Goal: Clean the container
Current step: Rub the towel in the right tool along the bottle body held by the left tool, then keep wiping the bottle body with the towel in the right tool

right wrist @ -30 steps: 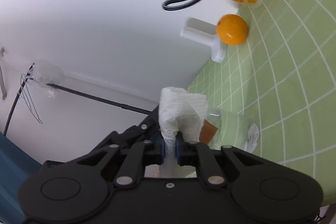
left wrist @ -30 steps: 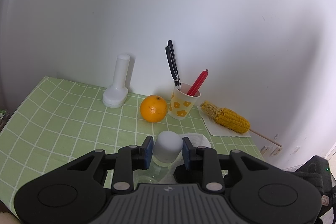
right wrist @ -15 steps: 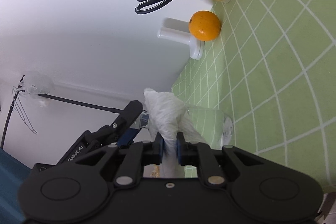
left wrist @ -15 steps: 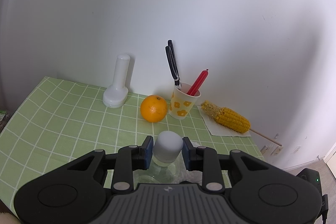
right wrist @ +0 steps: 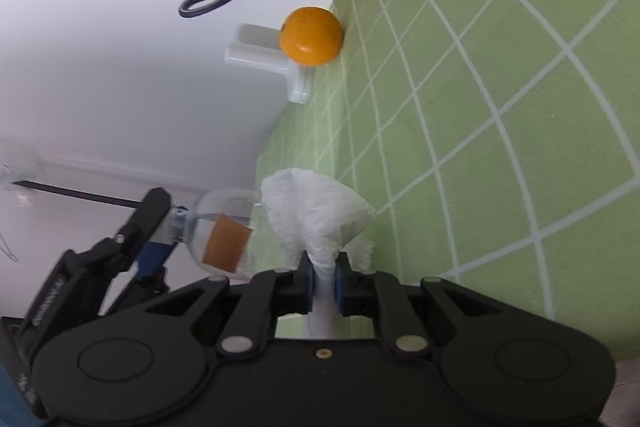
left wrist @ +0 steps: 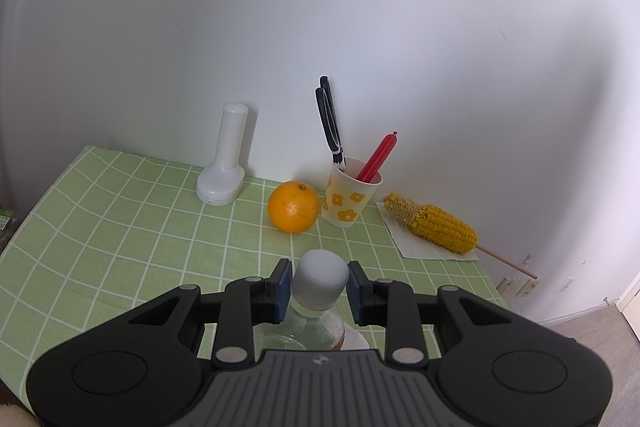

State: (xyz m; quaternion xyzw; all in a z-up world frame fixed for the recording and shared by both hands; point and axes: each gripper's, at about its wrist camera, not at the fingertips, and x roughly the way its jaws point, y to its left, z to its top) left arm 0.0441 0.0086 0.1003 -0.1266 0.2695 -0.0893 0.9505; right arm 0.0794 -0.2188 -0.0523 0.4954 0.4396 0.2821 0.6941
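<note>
A clear glass bottle point(right wrist: 224, 227) with a pale grey cap point(left wrist: 319, 279) and an orange label point(right wrist: 226, 241) is held by its neck in my left gripper point(left wrist: 319, 291), above the green checked tablecloth point(left wrist: 140, 227). The left gripper also shows in the right wrist view point(right wrist: 160, 227), at the bottle's left end. My right gripper point(right wrist: 324, 279) is shut on a bunched white paper towel point(right wrist: 316, 215). The towel lies against the bottle's far end and hides it.
At the back by the white wall stand a white plastic holder point(left wrist: 226, 163), an orange point(left wrist: 293, 212), a flowered cup point(left wrist: 348, 195) with scissors point(left wrist: 330, 123) and a red stick, and a corn cob point(left wrist: 436, 223) on a napkin. The table ends at the right.
My right gripper has swung round with the towel, from over the bottle's side to its far end. The left gripper and bottle have hardly moved.
</note>
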